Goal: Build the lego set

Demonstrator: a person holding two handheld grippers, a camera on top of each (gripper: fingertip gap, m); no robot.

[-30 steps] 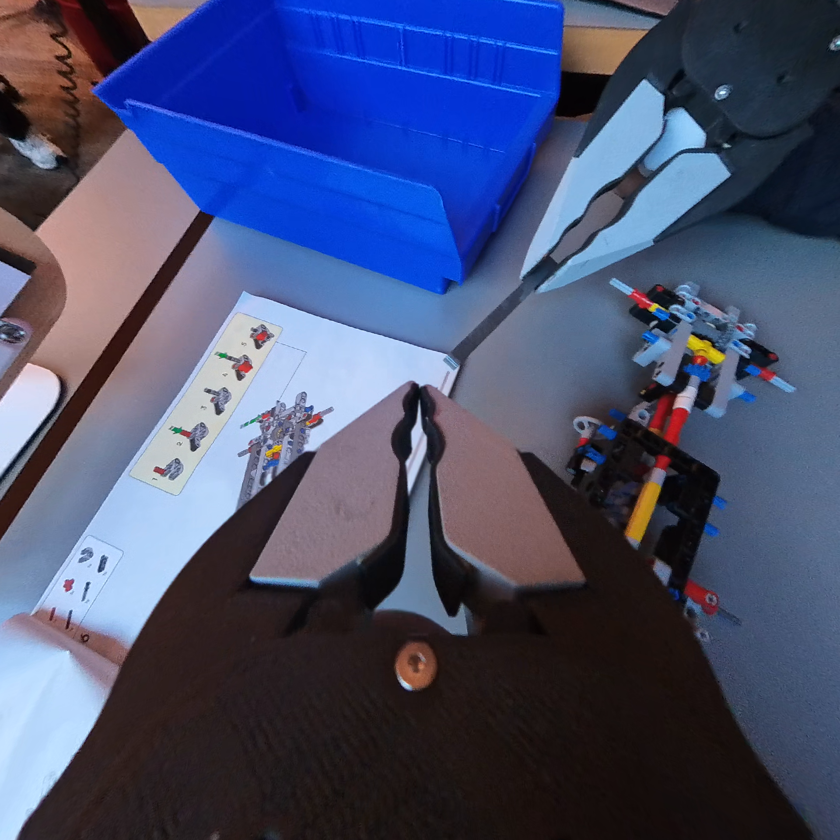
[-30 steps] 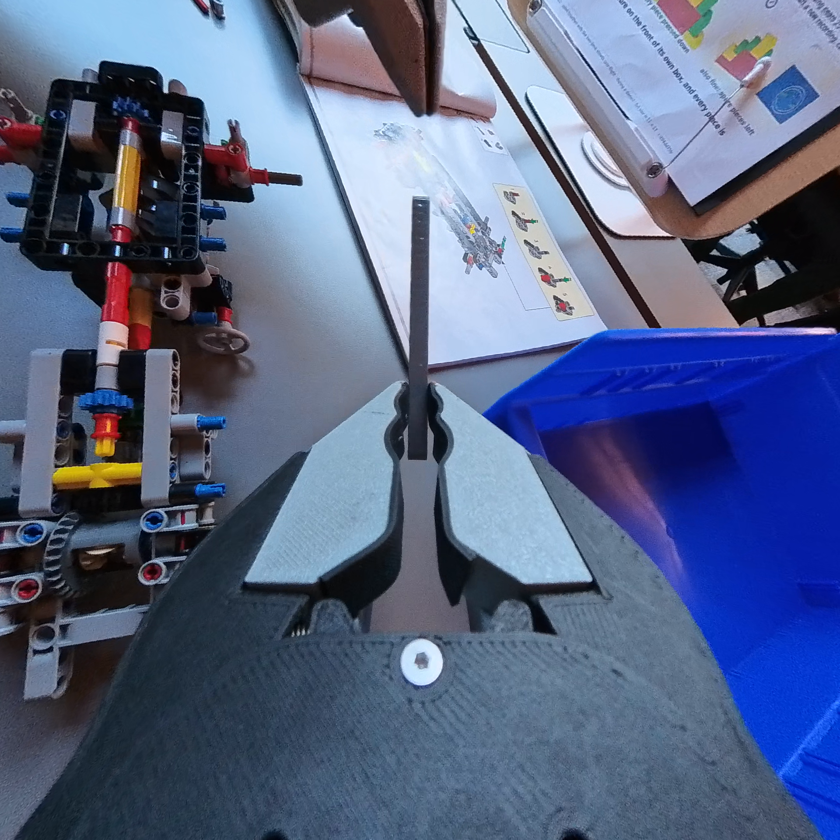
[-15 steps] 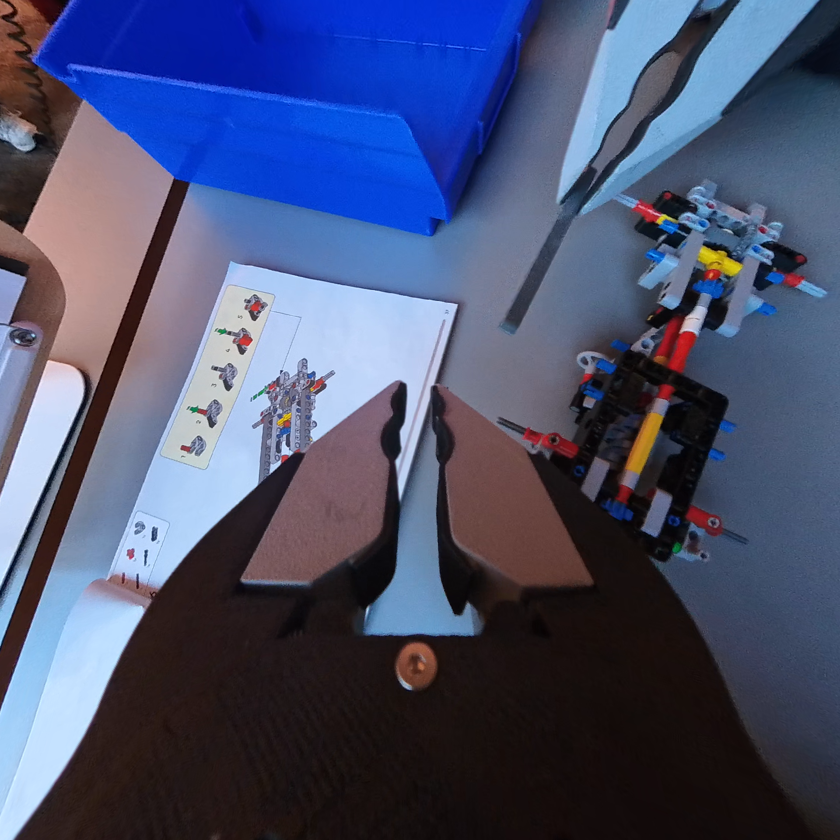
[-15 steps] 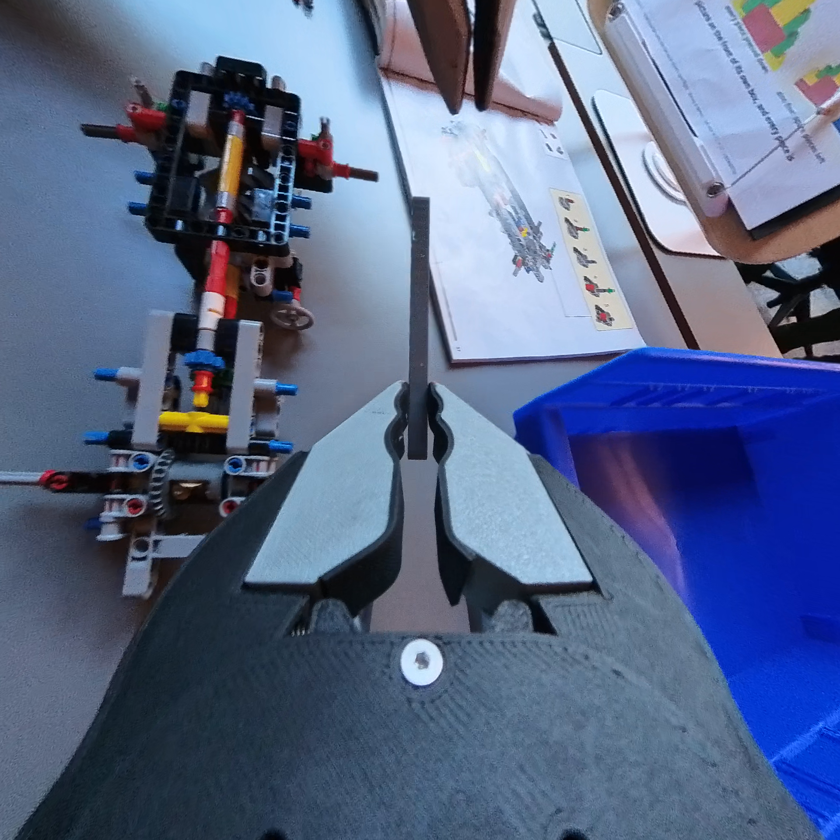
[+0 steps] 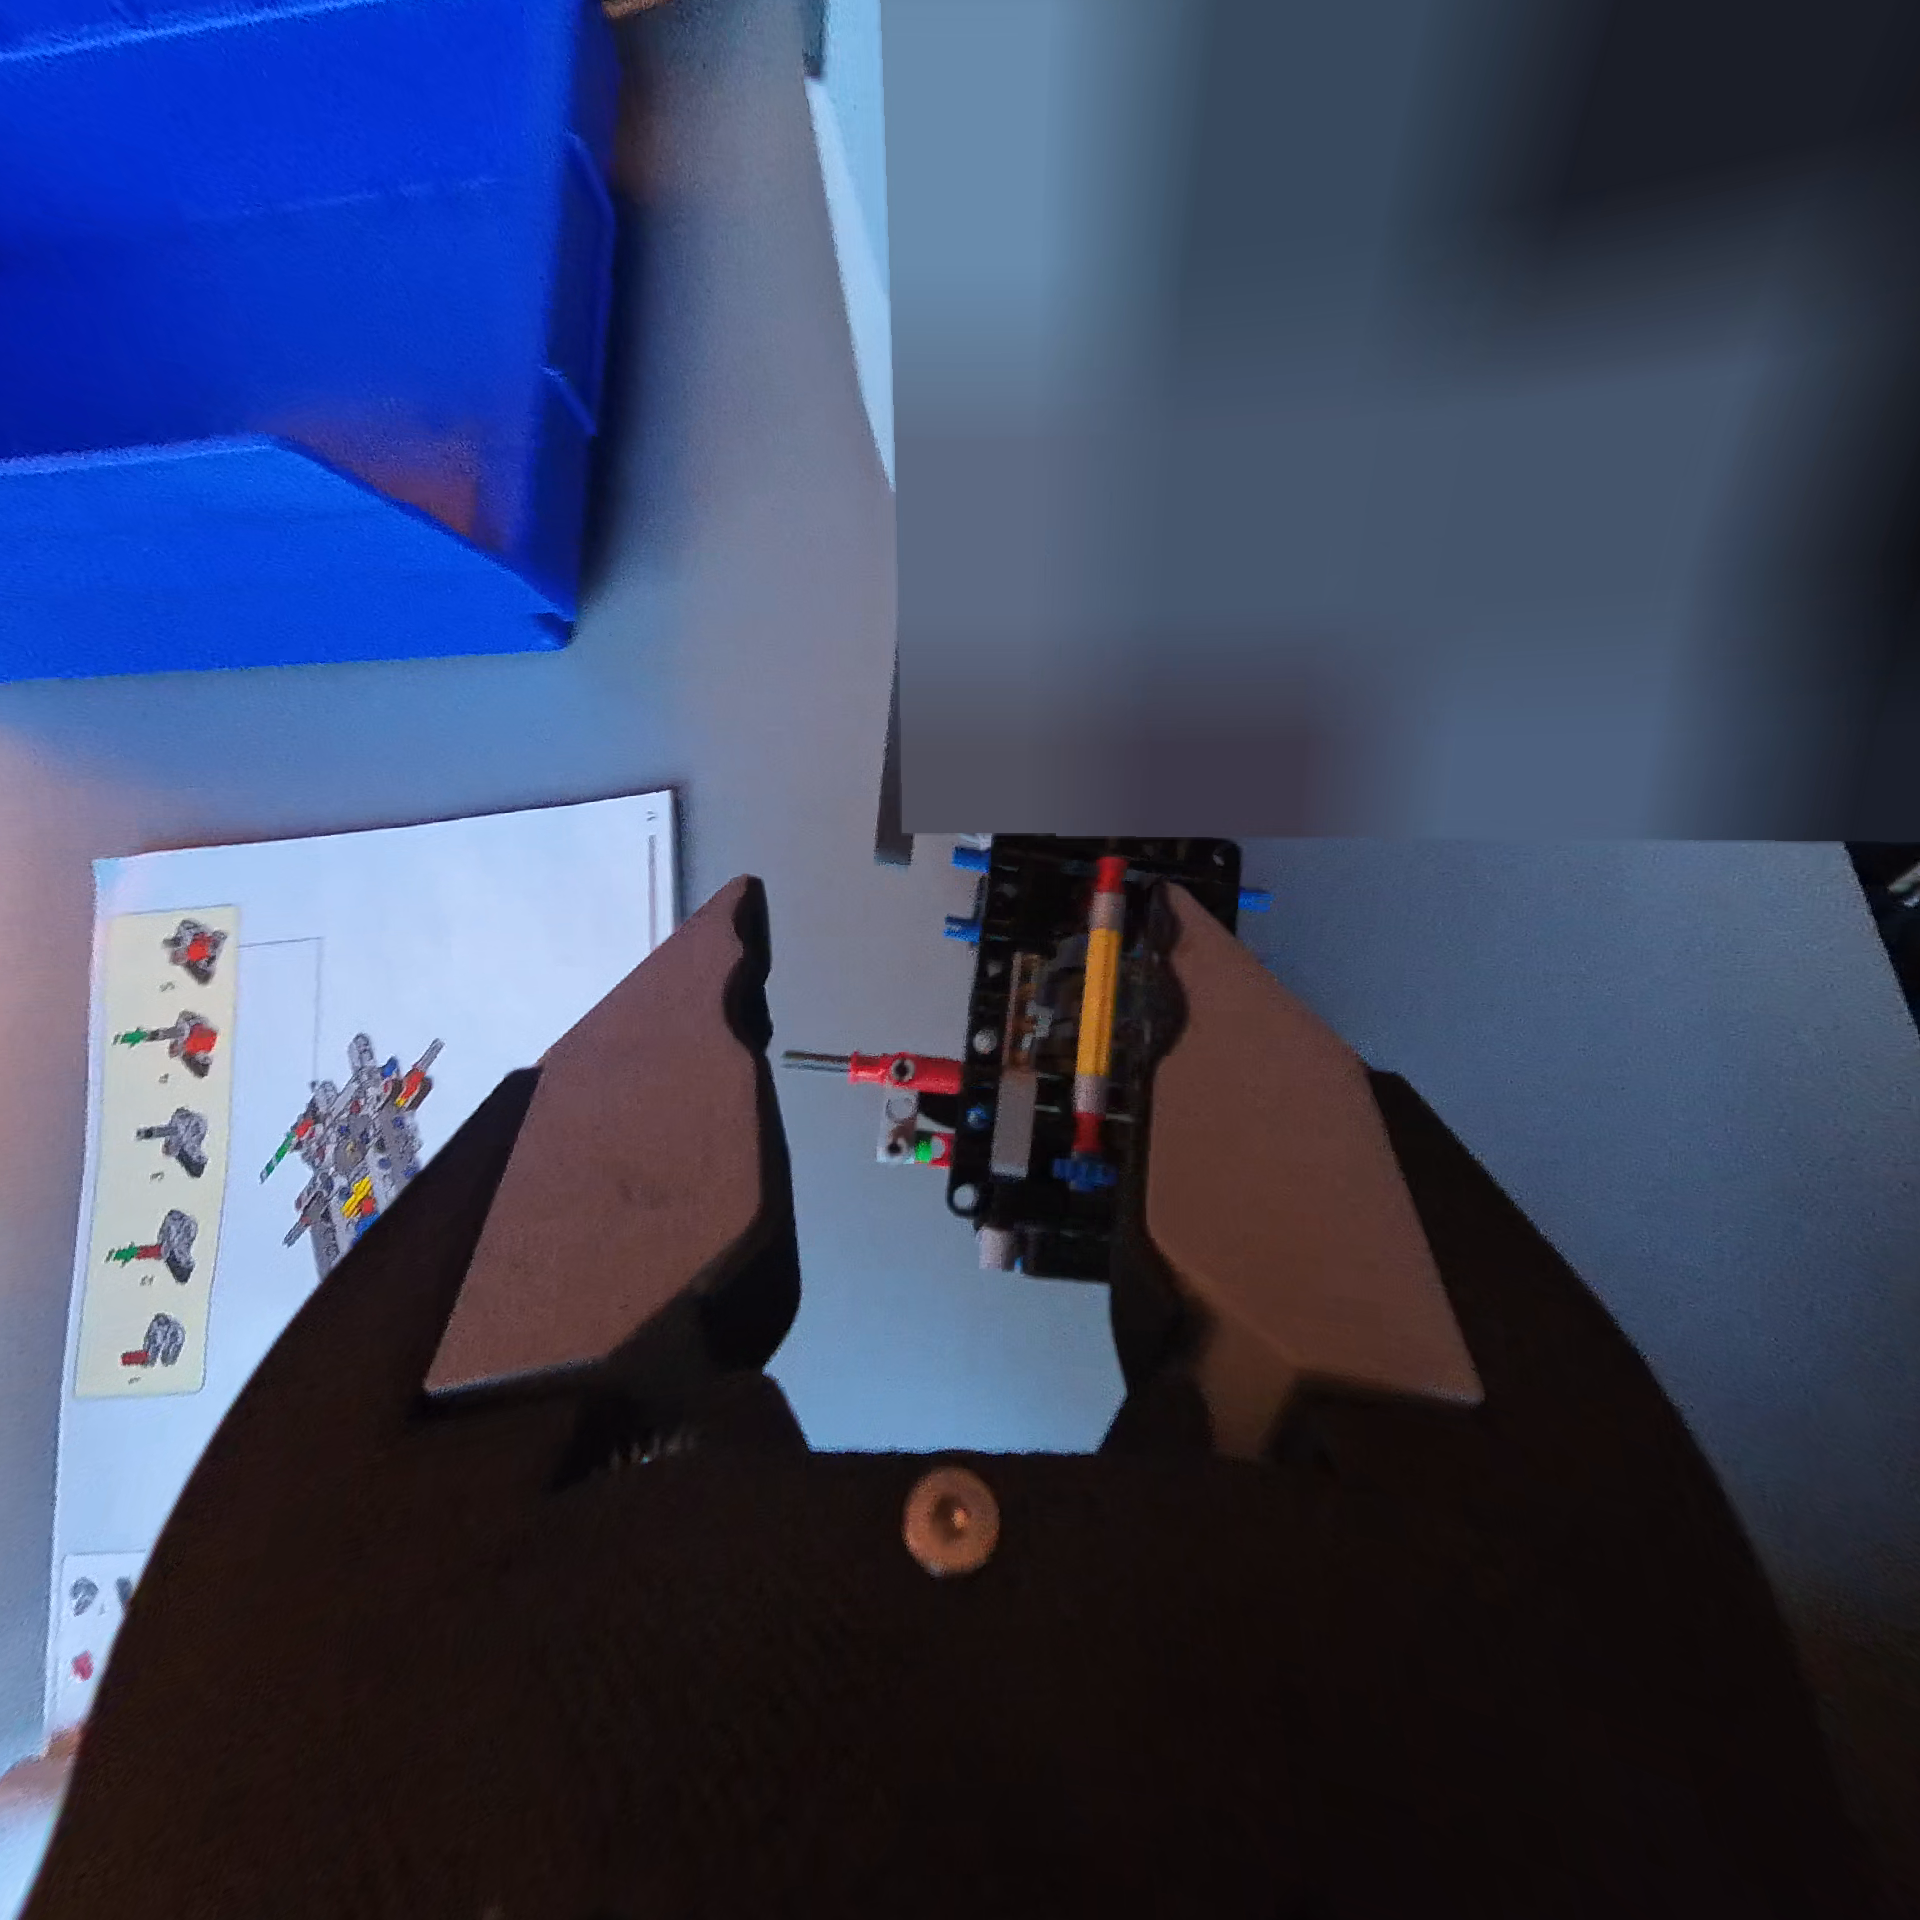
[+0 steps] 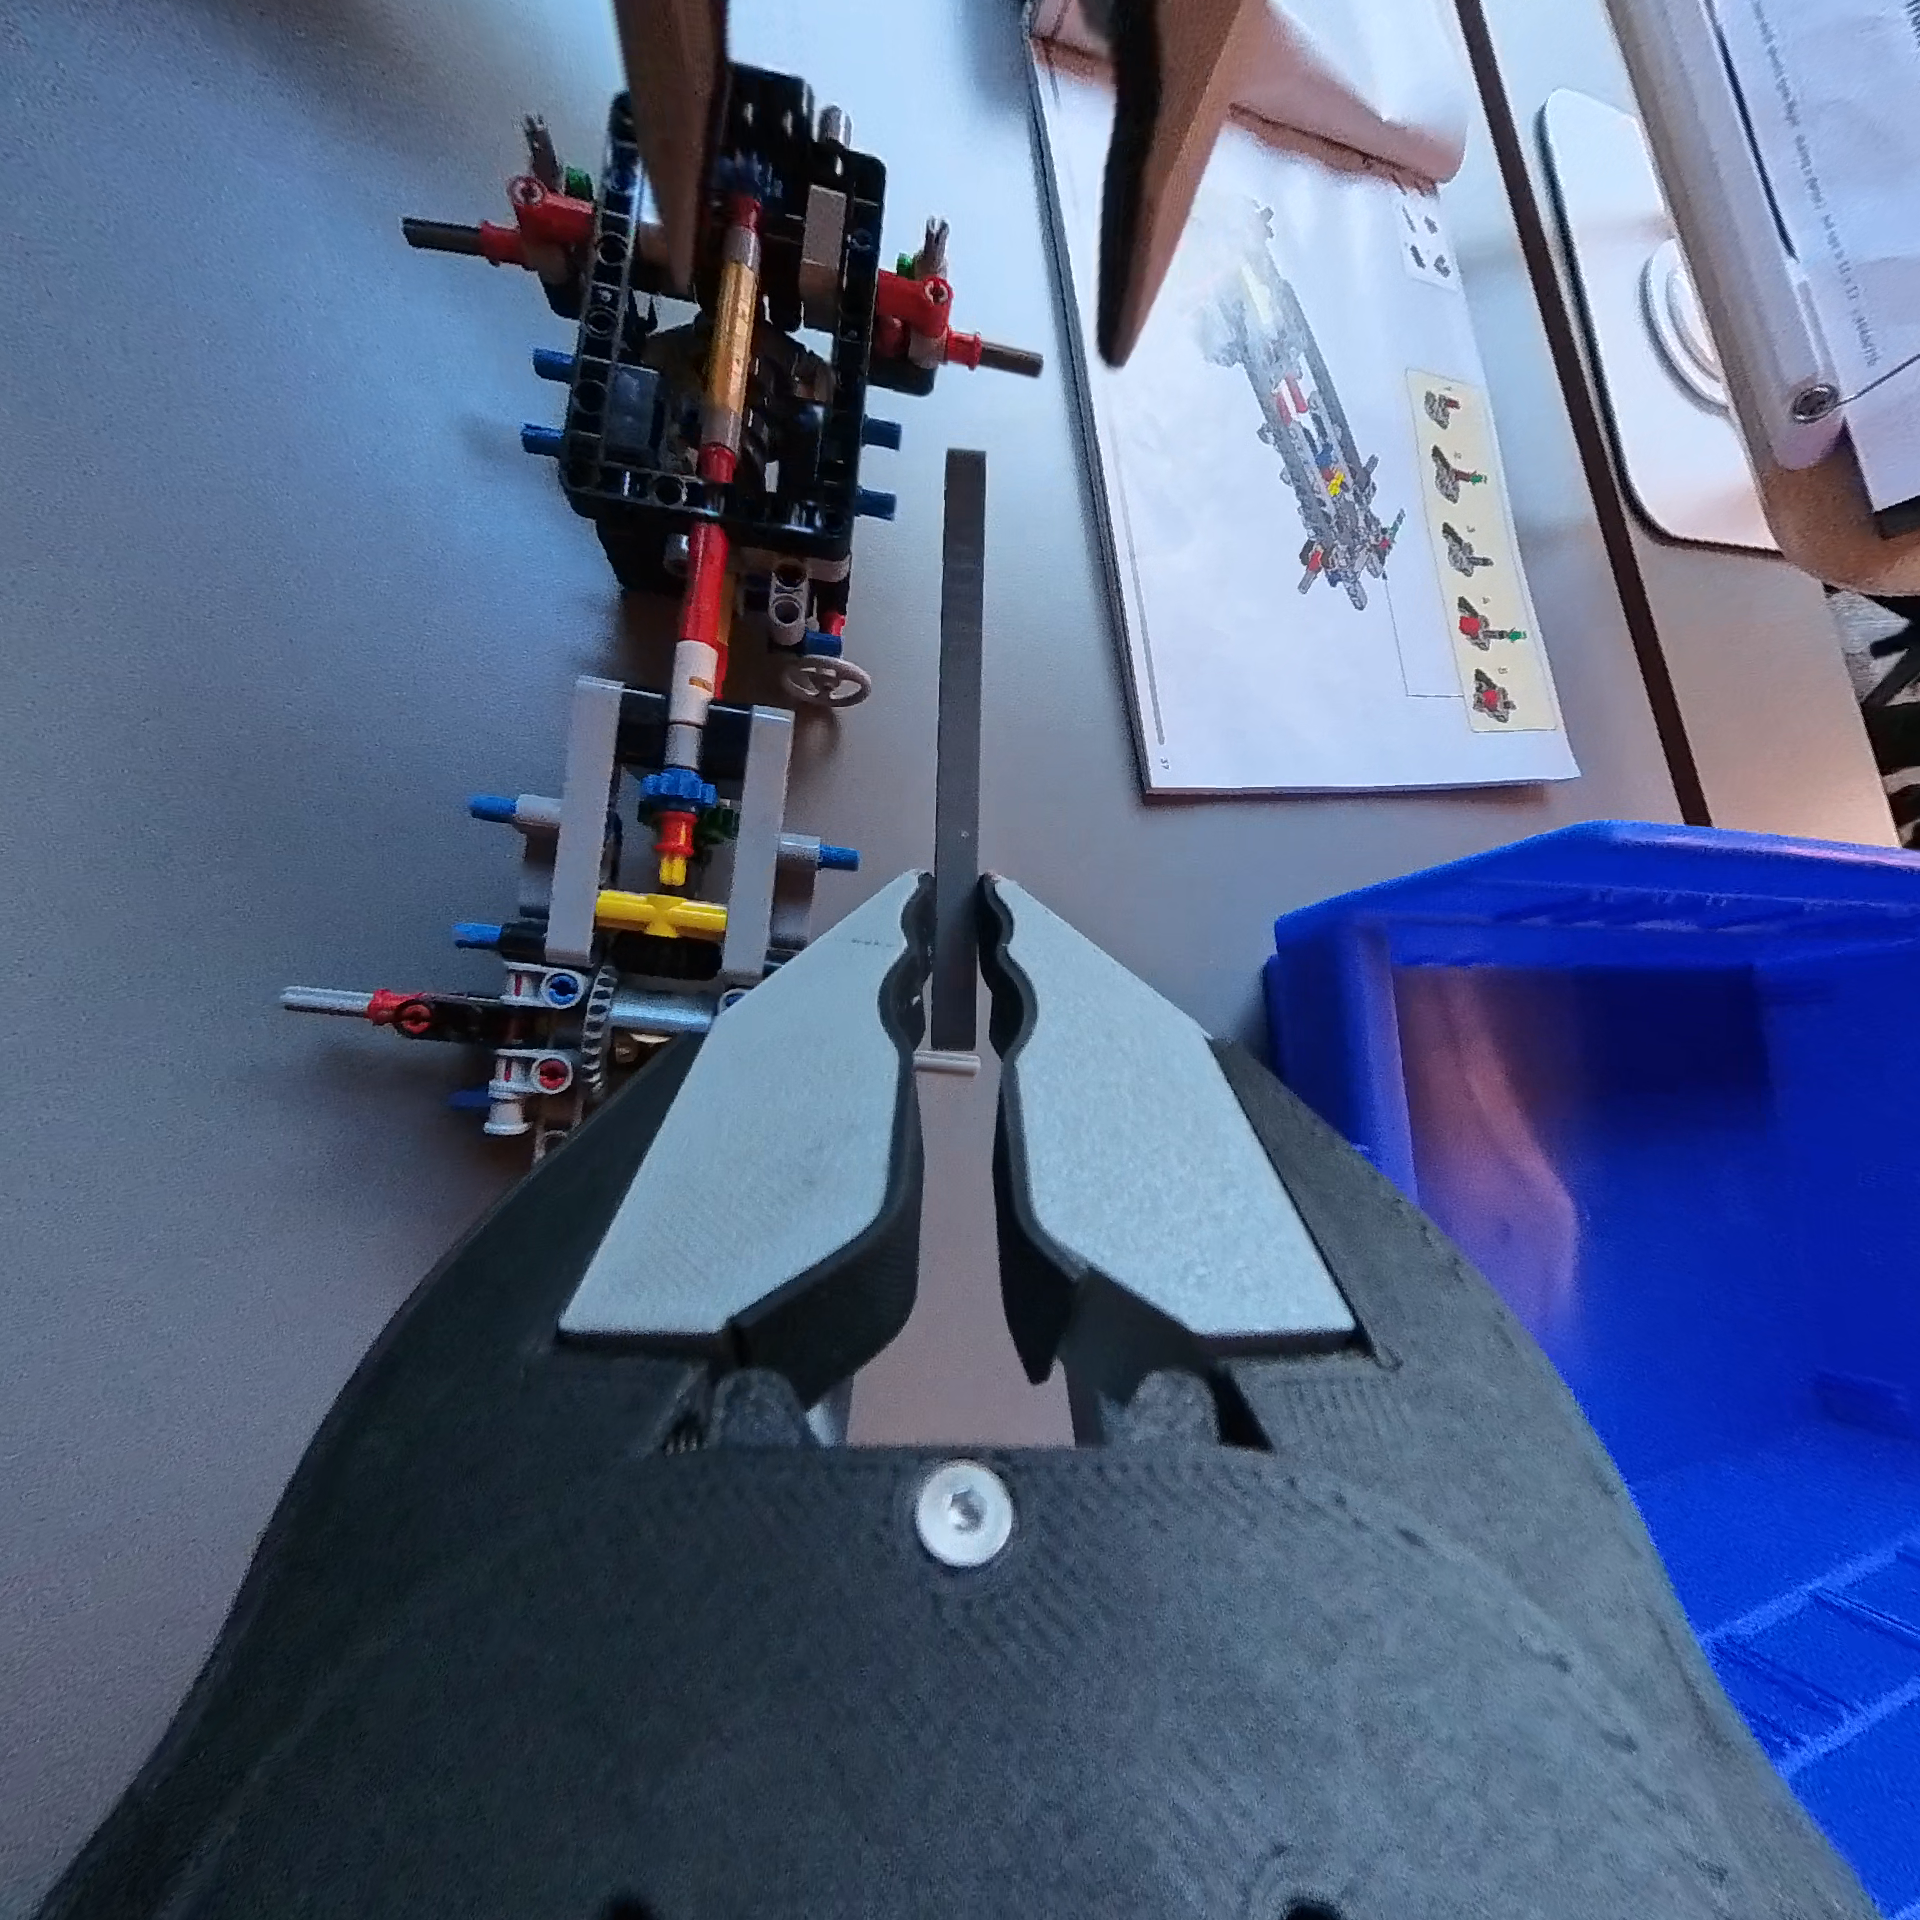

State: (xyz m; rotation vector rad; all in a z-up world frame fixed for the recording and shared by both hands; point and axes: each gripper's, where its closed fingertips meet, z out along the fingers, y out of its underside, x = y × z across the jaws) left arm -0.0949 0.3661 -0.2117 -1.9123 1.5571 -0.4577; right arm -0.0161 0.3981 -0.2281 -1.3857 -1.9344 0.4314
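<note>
Left wrist view: the left gripper (image 5: 961,904) stands wide apart above the black frame (image 5: 1049,1049) of the brick model, its right finger (image 5: 1247,1039) over the frame and its left beside the booklet (image 5: 395,935).

Right wrist view: the right gripper (image 6: 951,883) is clamped on a flat dark strip (image 6: 961,665) pointing forward between the brick model (image 6: 675,779) and the blue bin (image 6: 1621,1143).

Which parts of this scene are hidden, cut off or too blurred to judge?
- Left wrist view: a blurred patch covers the upper right, hiding the far half of the brick model.
- Left wrist view: the blue bin is cut by the top and left edges.
- Right wrist view: the left claw is cut by the top edge.
- Booklet drawings: too small.
</note>
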